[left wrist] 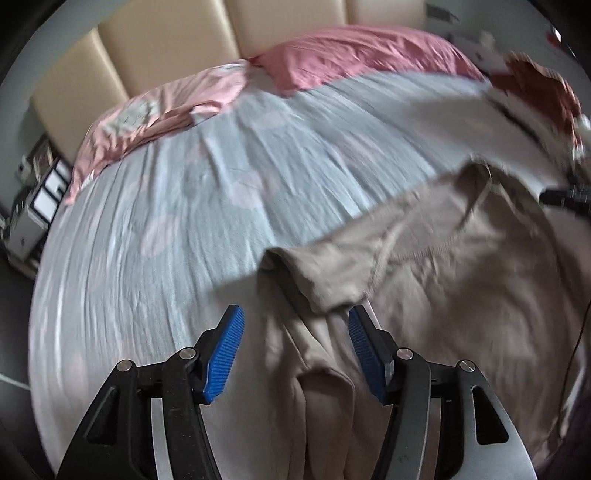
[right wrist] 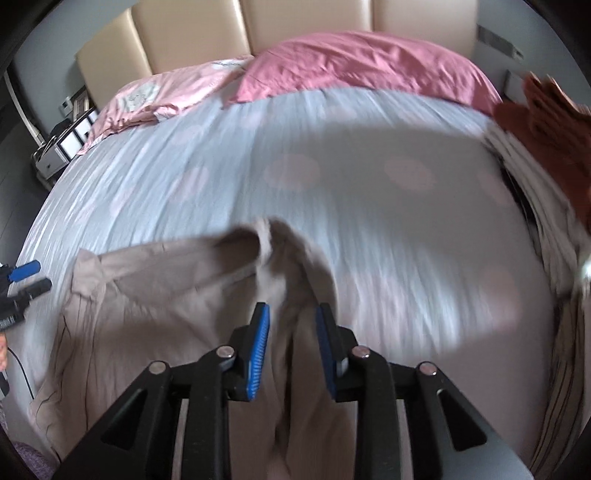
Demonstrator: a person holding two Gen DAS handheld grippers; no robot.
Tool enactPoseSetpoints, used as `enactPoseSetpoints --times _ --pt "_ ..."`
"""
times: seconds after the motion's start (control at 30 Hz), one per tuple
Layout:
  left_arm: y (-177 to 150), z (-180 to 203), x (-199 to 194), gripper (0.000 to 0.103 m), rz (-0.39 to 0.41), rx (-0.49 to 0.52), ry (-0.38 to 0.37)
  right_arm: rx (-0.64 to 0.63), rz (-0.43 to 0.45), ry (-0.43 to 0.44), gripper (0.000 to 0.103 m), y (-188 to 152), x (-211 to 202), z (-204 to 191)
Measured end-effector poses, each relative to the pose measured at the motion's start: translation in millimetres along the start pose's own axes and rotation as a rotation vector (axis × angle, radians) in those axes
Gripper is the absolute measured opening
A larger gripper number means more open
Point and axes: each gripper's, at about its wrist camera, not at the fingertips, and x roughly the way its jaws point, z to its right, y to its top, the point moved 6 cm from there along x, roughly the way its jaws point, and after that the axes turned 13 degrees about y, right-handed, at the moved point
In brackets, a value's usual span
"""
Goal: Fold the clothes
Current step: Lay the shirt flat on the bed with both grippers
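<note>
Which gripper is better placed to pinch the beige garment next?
Right, probably. The right gripper has a bunched ridge of the beige garment between fairly narrow jaws. The left gripper also straddles cloth, but gapes wider.

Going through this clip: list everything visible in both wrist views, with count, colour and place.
garment: one, beige, on the near part of the bed, between both grippers' fingers.
bedsheet: one, pale blue with pink spots, covering the bed.
pillows: two, pink, at the headboard.
headboard: one, cream, padded, behind the pillows.
clothes pile: one, beige and rust, right edge of the bed.
left gripper: open, blue pads.
right gripper: open around fabric.
</note>
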Motion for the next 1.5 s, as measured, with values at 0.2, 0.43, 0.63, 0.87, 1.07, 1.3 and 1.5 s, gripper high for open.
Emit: enactPoseSetpoints --times 0.2,0.43,0.63,0.87,1.07,1.3,1.5 --pt "4.8 19.2 22.1 0.060 0.001 0.079 0.070 0.133 0.014 0.041 0.026 -33.4 -2.9 16.4" --pt "20.4 32.7 57.5 0.018 -0.104 0.131 0.057 0.100 0.030 0.055 0.026 -27.7 13.8 19.4" --pt "62.6 27.7 69.1 0.007 -0.090 0.066 0.049 0.124 0.039 0.058 0.026 -23.1 18.5 28.3" --pt "106.6 20.5 103.7 0.012 -0.143 0.018 0.077 0.112 0.020 0.047 0.026 -20.7 25.5 31.9" --pt "108.1 7.4 102.0 0.038 -0.157 -0.055 0.055 0.127 0.021 0.067 0.026 -18.2 32.0 35.6" --pt "66.8 -1.9 26.7 0.055 -0.128 -0.103 0.005 0.130 0.058 0.109 0.026 -13.2 18.0 27.6" --pt "-10.7 37.4 -18.3 0.055 -0.211 -0.065 -0.020 0.090 0.055 0.116 0.026 -19.9 -0.3 15.7"
